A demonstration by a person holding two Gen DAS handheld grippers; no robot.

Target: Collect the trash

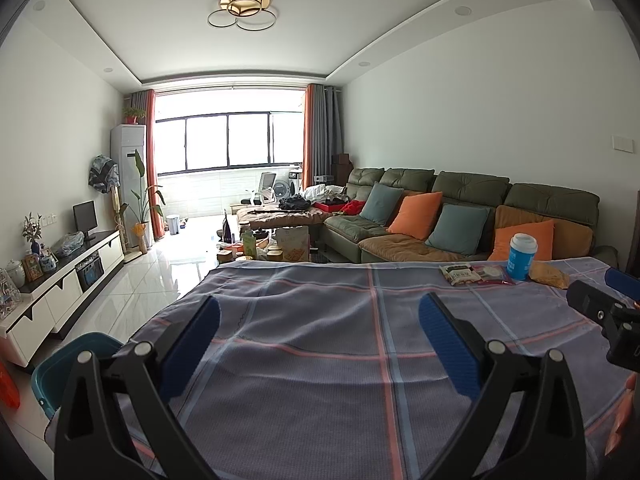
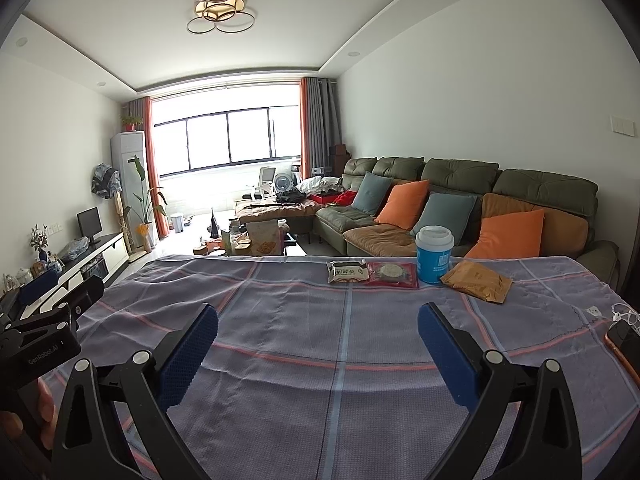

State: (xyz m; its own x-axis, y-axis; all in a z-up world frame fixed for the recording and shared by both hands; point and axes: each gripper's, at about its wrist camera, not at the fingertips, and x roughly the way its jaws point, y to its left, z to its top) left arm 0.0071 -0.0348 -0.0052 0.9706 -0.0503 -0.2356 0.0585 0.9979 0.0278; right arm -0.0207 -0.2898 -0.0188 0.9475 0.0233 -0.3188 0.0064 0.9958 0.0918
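Note:
Trash lies at the far edge of a table under a checked cloth [image 2: 320, 320]: a blue paper cup with a white lid [image 2: 434, 254], a green-and-white snack packet [image 2: 347, 272], a red packet [image 2: 394, 275] and a brown crumpled bag [image 2: 476, 286]. The cup [image 1: 522, 256], the two packets [image 1: 460, 274] [image 1: 494, 274] and the bag [image 1: 548, 274] also show at the far right in the left wrist view. My left gripper [image 1: 320, 344] is open and empty above the cloth. My right gripper [image 2: 318, 344] is open and empty, well short of the trash.
A teal bin [image 1: 68, 364] stands on the floor left of the table. A phone [image 2: 624, 344] and a white cable lie at the table's right edge. A green sofa [image 2: 460, 200] with cushions stands behind, with a cluttered coffee table [image 2: 256, 240] and a TV cabinet [image 1: 68, 280] to the left.

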